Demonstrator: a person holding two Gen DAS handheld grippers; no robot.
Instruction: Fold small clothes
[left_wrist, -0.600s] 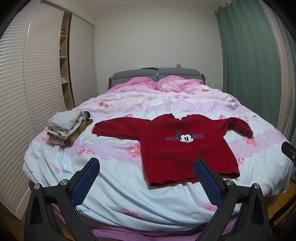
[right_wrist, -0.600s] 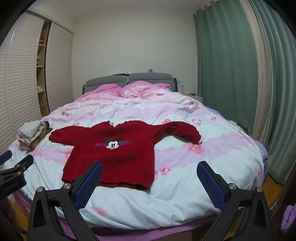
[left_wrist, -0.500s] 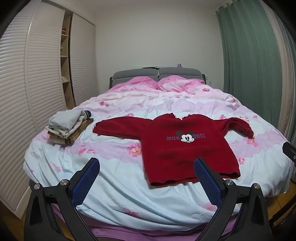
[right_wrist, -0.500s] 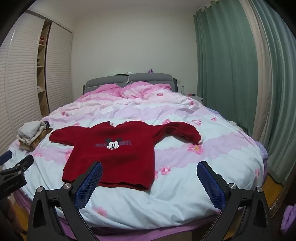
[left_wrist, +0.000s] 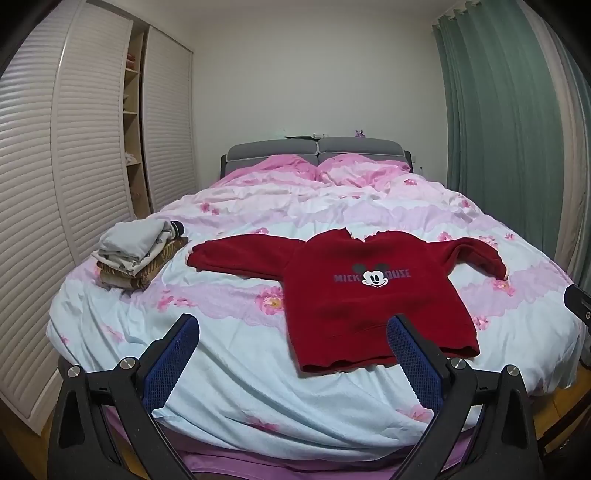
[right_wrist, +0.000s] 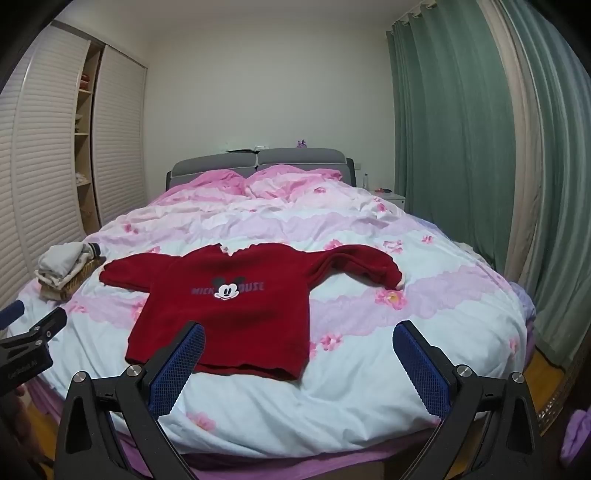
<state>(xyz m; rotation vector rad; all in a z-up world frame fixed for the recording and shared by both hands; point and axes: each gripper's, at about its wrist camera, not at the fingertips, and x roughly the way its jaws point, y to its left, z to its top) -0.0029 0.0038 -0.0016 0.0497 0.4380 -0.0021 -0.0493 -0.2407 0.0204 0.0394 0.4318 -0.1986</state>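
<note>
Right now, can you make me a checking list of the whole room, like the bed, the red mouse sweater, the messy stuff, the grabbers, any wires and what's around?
Surface: bed with a pale blue and pink flowered duvet, rumpled near the pillows.
Job's things: red sweater lies flat, front up, both sleeves spread out, not yet folded.
Clutter: pile of folded clothes at the bed's left edge, apart from the sweater.
Grippers: left gripper open, nothing between its pads, short of the bed; right gripper open, likewise empty.
Cables: nothing seen.
Surroundings: slatted wardrobe with open shelves on the left, green curtains on the right, grey headboard with small items on top.
</note>
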